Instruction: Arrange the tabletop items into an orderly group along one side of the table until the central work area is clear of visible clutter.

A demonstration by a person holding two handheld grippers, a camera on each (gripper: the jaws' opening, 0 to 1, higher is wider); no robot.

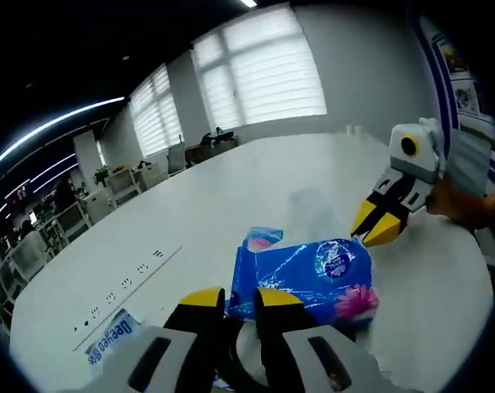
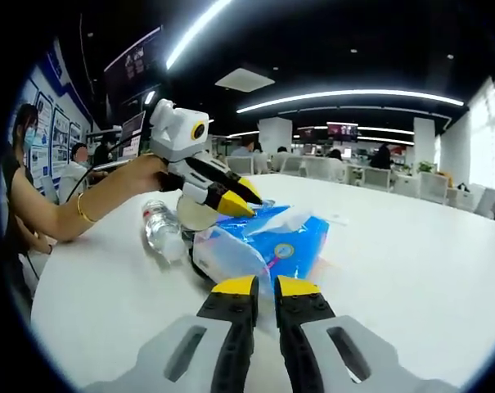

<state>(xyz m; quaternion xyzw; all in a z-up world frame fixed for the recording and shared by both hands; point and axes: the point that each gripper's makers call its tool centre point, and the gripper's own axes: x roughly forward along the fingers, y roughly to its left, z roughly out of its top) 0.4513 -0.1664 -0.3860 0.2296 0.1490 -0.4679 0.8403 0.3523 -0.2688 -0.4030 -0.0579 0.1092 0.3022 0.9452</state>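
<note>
A blue tissue pack (image 1: 312,278) with a pink flower print lies on the white table (image 1: 231,205). My left gripper (image 1: 240,299) is at the pack's near left edge, its yellow-tipped jaws drawn close with only a thin gap. In the right gripper view a hand holds the left gripper (image 2: 235,199) over the tissue pack (image 2: 280,241), tips together. My right gripper (image 2: 267,286) sits low before the pack's clear plastic end, jaws nearly touching. In the left gripper view the right gripper (image 1: 376,228) points at the pack's far right corner, tips together.
A clear water bottle (image 2: 160,228) lies left of the pack, beside a pale round object (image 2: 195,214). A white Deeyeo-labelled pack (image 1: 110,336) lies near the table's edge by a row of sockets (image 1: 124,285). Office chairs (image 1: 108,192) line the far side.
</note>
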